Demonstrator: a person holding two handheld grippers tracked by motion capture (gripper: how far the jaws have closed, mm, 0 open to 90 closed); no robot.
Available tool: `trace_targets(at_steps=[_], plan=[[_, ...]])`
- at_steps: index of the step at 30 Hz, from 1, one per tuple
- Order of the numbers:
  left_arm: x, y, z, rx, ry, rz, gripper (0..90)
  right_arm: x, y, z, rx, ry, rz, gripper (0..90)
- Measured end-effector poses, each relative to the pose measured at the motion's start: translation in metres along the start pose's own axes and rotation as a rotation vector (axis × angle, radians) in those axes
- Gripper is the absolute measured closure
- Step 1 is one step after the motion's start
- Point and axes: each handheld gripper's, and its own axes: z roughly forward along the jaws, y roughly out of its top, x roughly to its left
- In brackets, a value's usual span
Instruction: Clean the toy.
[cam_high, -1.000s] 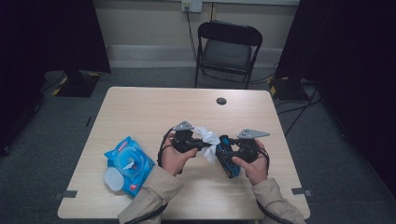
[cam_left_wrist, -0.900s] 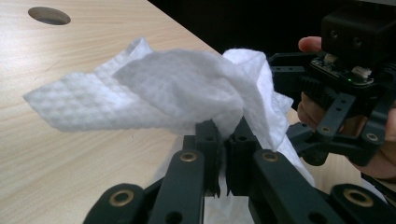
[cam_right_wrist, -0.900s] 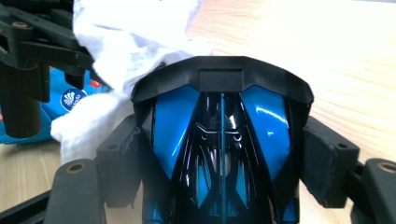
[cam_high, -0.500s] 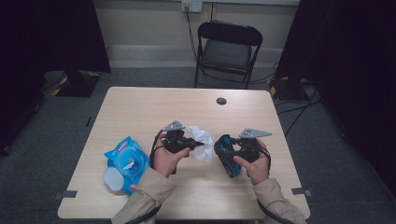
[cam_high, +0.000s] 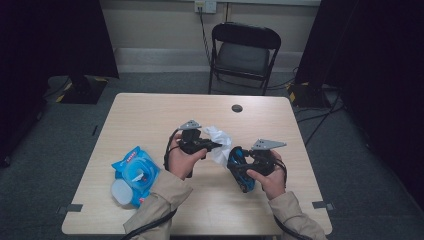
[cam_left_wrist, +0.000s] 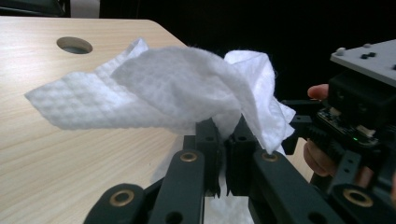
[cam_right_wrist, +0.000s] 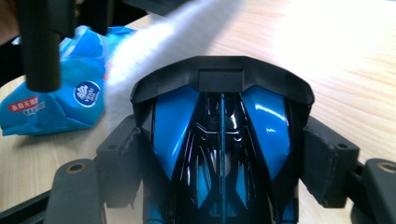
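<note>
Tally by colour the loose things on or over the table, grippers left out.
White: 1, the wet wipe pinched in the left gripper
Blue: 1, the wipes pack lying on the table
Blue and black: 1, the toy car clamped in the right gripper
Total: 3

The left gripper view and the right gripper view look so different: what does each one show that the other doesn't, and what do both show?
Left gripper view: the left gripper shut on a crumpled white textured wipe, a round hole in the tabletop, and the right gripper in a hand beside it.

Right gripper view: a glossy blue and black toy car clamped between its jaws, and a blue plastic wipes packet lying behind.

Both: the light wooden table and the wipe, blurred in the right gripper view.
</note>
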Motion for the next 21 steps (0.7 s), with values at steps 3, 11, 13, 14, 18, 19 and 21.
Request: trace_targets(at_steps=[3, 11, 13, 14, 18, 19, 21], plan=[[-0.002, 0.000, 0.009, 0.008, -0.007, -0.002, 86.1, 0.005, 0.003, 0.001, -0.005, 0.020, -0.016, 25.5], [-0.005, -0.007, 0.023, 0.035, -0.023, -0.007, 86.1, 0.008, 0.005, 0.002, -0.006, 0.030, -0.028, 25.5], [-0.005, -0.007, 0.023, 0.039, -0.025, -0.005, 86.2, 0.008, 0.005, 0.001, -0.003, 0.029, -0.027, 25.5], [-0.006, -0.007, 0.023, 0.042, -0.022, 0.000, 86.2, 0.008, 0.005, 0.001, -0.003, 0.030, -0.025, 25.5], [-0.004, -0.007, 0.019, 0.063, -0.020, 0.001, 86.2, 0.007, 0.005, 0.001, -0.002, 0.024, -0.023, 25.5], [-0.003, -0.007, 0.018, 0.074, -0.015, 0.008, 86.2, 0.006, 0.005, 0.000, -0.005, 0.021, -0.020, 25.5], [-0.002, -0.009, 0.017, 0.083, -0.020, 0.004, 86.2, 0.004, 0.004, -0.001, -0.010, 0.015, -0.013, 25.5]])
